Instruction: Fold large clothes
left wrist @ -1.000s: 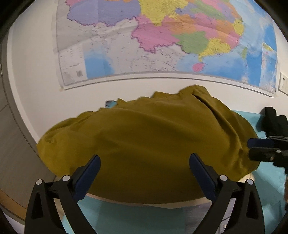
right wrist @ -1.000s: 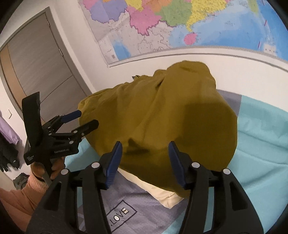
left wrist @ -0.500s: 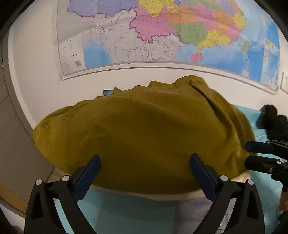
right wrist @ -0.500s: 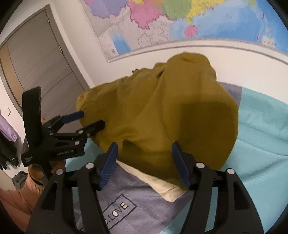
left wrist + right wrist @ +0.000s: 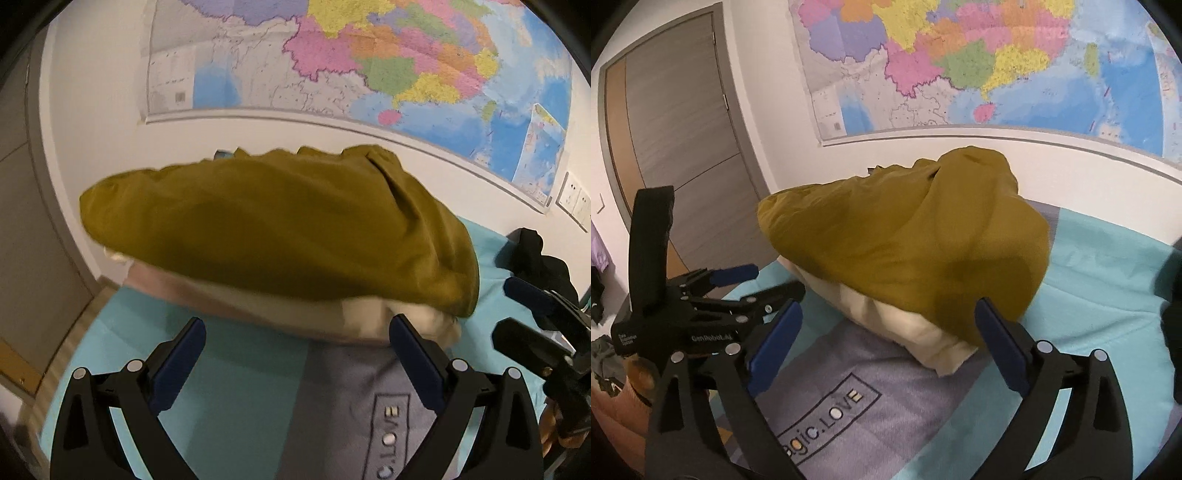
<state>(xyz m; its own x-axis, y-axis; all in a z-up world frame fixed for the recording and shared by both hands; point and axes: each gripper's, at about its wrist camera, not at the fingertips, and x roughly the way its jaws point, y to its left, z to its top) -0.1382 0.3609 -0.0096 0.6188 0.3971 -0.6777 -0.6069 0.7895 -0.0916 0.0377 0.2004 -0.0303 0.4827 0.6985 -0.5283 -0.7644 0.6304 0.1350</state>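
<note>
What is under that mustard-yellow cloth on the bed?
The mustard-yellow cloth is draped over a cream pillow, whose lower edge sticks out below it. The pillow rests on a teal and grey bedspread. The cloth hides the rest of the pillow and anything else beneath.

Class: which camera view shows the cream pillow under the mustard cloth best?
The right wrist view: the pillow shows a sharp bare corner below the cloth. The left wrist view shows only a blurred strip.

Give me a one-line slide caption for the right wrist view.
Right gripper open and empty before a mustard garment heaped on a cream pillow, left gripper alongside.
</note>
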